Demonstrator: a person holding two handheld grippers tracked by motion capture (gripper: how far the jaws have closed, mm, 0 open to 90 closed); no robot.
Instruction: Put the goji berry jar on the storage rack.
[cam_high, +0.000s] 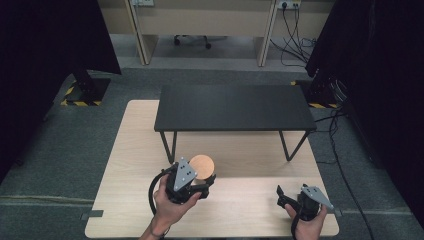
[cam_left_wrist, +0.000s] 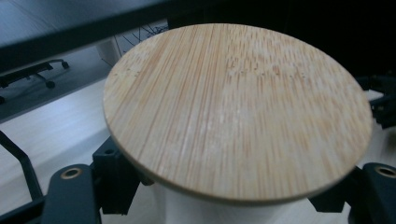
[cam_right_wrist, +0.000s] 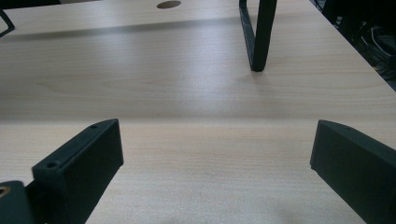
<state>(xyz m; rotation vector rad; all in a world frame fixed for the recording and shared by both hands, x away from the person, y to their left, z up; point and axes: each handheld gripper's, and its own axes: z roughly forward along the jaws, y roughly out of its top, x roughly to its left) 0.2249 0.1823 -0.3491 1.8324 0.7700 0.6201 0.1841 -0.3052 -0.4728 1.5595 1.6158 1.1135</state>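
the table (cam_high: 125, 165) is a pale wood-grain slab with square corners, smooth and matt, on grey carpet. at its 12 o'clock stands a black shelf (cam_high: 235, 107), a flat matt rectangle on thin bent metal legs; one leg (cam_right_wrist: 258, 35) shows at 1 o'clock in the right gripper view, planted on the tabletop. near 6 o'clock of the table, just left of centre, is a white jar (cam_left_wrist: 210, 210), a smooth cylinder capped by a round bamboo lid (cam_left_wrist: 238, 112) with fine straight grain and a thin edge; the lid sits on, so what is inside cannot be told. the left gripper (cam_high: 192, 182) holds the jar from 7 o'clock, its black jaws pressed to the white wall on either side just under the lid, the hand wrapped round the handle with the grey plate up. the right gripper (cam_high: 287, 197) rests low at the table's 5 o'clock corner, hand beneath it, pointing toward 11 o'clock, its jaws spread wide apart over bare wood.
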